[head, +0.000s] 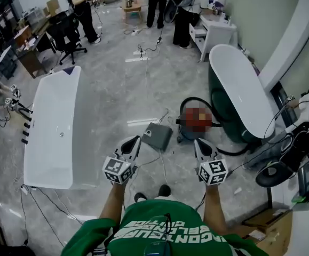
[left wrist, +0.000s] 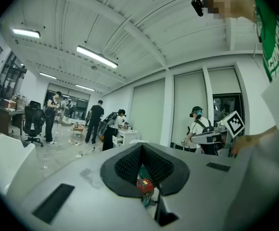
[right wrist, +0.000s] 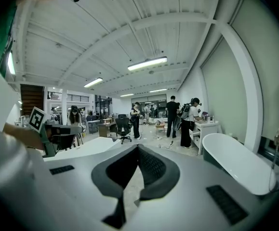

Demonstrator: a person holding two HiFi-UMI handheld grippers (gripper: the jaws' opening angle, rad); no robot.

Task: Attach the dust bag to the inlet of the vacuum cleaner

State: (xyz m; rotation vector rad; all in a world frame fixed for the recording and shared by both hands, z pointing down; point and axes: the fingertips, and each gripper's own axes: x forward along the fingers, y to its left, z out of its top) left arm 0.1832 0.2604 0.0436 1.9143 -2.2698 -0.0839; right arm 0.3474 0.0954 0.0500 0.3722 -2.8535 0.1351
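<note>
Both grippers hang at chest height in front of the person in the green shirt, pointing out over the floor and holding nothing. In the head view the left gripper has its jaws together at the tips, and the right gripper is likewise fully closed and empty.

Down on the marble floor, just ahead of them, lies what I take to be the dust bag, a flat grey square. Close to its right sits the vacuum cleaner, a red canister with a black hose looped round it. The two are near each other but not joined, so the attaching is not yet begun. I cannot see the inlet from here.

The bag looks light and limp, likely to sag if pinched in the middle. A stiffer edge or collar, if it has one, would be the safer hold.

By my count there is one bag, one vacuum cleaner, two grippers and two bathtubs: a white one to the left and a green-sided one to the right.
</note>
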